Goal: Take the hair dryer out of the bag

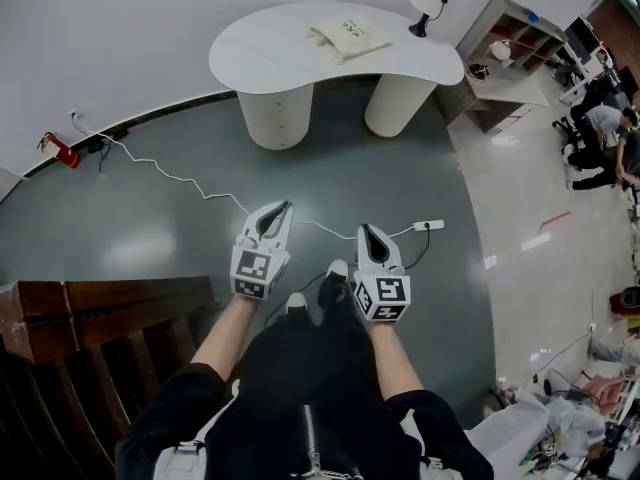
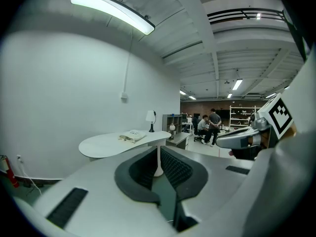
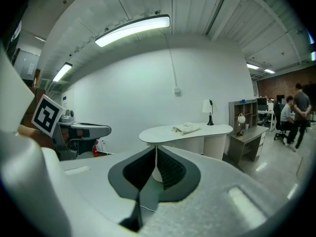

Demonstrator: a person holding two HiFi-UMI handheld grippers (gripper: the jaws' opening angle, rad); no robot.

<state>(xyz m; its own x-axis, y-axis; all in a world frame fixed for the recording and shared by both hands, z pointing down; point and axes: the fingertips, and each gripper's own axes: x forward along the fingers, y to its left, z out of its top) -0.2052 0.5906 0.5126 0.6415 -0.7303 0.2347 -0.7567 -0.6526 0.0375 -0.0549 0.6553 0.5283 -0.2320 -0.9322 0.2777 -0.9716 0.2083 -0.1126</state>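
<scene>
Head view: left gripper (image 1: 283,208) and right gripper (image 1: 367,231), jaws pressed together on nothing, sit well short of the white counter (image 1: 260,53) where the cloth bag (image 1: 347,38) lies. Approach is the step in hand; the hair dryer, presumably inside, doesn't show. Next: close in, part the jaws, find the bag's mouth.

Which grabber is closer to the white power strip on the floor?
Right. In the head view the right gripper is just left of the power strip; the left gripper is farther left, past the right one.
</scene>
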